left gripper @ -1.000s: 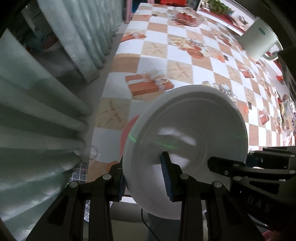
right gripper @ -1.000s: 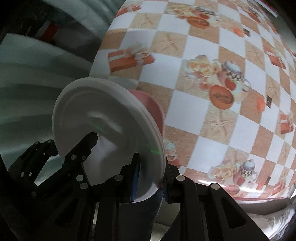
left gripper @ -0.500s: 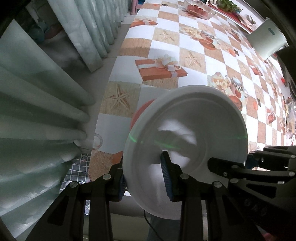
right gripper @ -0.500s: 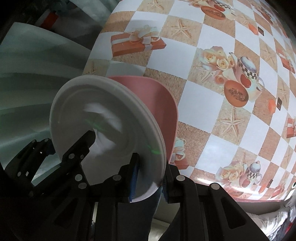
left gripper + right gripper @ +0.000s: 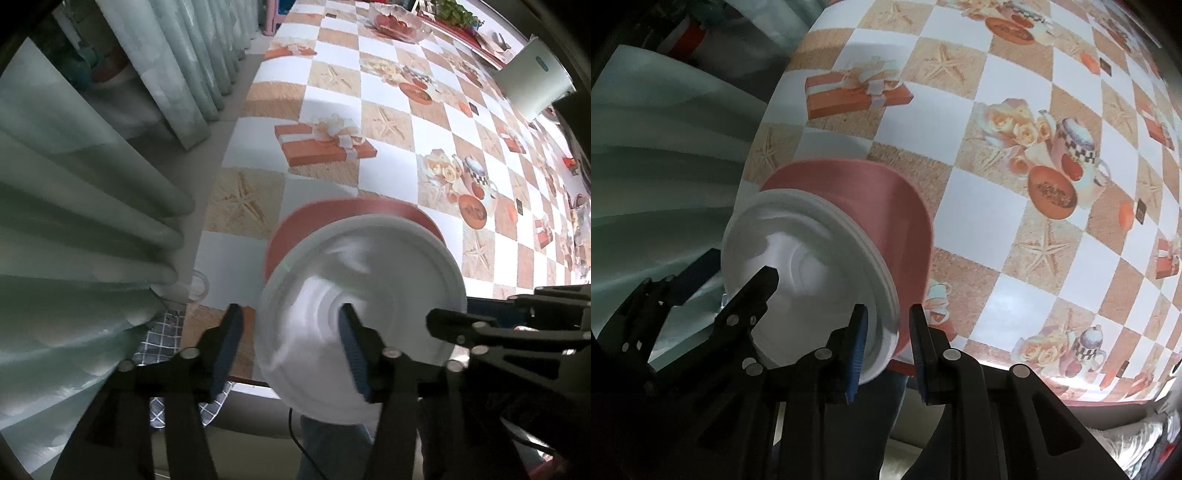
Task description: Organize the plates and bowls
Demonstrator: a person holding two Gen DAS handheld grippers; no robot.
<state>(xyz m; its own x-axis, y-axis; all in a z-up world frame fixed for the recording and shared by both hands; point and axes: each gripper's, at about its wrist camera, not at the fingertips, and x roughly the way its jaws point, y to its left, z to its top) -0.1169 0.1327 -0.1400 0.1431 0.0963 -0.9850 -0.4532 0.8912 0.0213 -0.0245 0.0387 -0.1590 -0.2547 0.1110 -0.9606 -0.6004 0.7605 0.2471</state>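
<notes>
Left wrist view: the left gripper (image 5: 291,350) points down at the near edge of the table (image 5: 388,173). Its fingers (image 5: 227,345) are opening, and the rim of the white plate (image 5: 369,280) stands between them; the left pad stands clear of the rim, while the right finger lies over the plate's face, so the plate is released on this side. The plate looks blurred. Just behind it, beyond the fingertips, sits a red plate (image 5: 354,210). To the right, the black frame of the right gripper (image 5: 480,332) reaches in at the white plate's far rim. Curtains (image 5: 92,203) hang to the left of the fingers.

Right wrist view: the right gripper (image 5: 886,343) has its fingers (image 5: 857,343) drawn close around the white plate's (image 5: 812,258) lower rim, the left pad against it; whether the right pad touches cannot be told. The red plate (image 5: 886,206) lies directly under and beyond the white one, on the checked table (image 5: 997,221). The left gripper's fingers (image 5: 753,291) show at the left.
</notes>
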